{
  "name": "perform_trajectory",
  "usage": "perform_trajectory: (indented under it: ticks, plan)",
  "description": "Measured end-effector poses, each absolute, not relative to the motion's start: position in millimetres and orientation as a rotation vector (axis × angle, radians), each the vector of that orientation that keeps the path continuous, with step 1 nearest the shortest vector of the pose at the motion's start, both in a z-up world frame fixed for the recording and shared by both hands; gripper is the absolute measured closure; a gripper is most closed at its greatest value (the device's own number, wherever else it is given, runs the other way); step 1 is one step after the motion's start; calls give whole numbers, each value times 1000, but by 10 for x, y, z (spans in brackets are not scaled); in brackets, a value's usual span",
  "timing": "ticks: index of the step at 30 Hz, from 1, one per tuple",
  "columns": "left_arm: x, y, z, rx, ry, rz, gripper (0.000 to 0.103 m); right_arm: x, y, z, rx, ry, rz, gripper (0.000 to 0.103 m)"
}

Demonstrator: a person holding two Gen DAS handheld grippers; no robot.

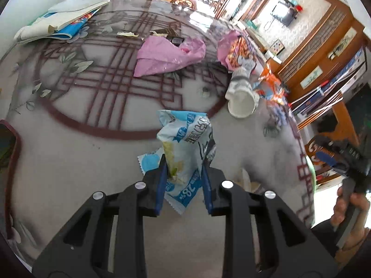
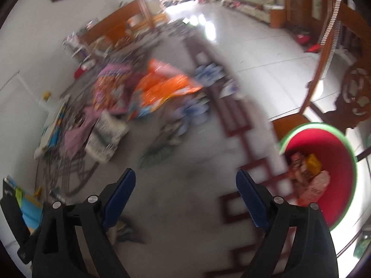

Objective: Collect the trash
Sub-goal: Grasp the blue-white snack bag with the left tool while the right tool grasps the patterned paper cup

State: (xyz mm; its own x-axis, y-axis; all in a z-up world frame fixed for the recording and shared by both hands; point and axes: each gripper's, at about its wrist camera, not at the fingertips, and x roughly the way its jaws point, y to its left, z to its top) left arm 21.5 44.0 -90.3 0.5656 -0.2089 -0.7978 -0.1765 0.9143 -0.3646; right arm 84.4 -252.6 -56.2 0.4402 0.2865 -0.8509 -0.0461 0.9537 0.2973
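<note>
Blue-white wrapper (image 1: 185, 143) sits pinched between the left tool's (image 1: 184, 162) pads.

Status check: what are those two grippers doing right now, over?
Left gripper shut on blue-white wrapper. Right gripper open, empty. Red bin beside table. Nothing blocking.

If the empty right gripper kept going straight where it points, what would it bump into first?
Probably the bare tabletop. The right gripper is open with nothing between its fingers, pointing down at an uncluttered patch. The picture is blurry, so depth is uncertain.
</note>
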Motion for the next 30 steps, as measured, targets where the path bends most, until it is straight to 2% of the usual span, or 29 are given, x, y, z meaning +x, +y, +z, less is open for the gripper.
perform_trajectory:
  ticks: [10,17,27,30]
  plan:
    - [189,546,-863,-524,957,-79,77,1384,-1754,-752,502,1224,283,18]
    - [185,613,-848,-555,942,-81,77,1701,-1249,-840,477,1255,249,18]
    - [173,642,-854,-593,938,-85,77,1845,-1103,-967,439,1280,210,18]
    - [174,621,-854,-587,940,-90,77,1840,-1052,-970,408,1281,219,25]
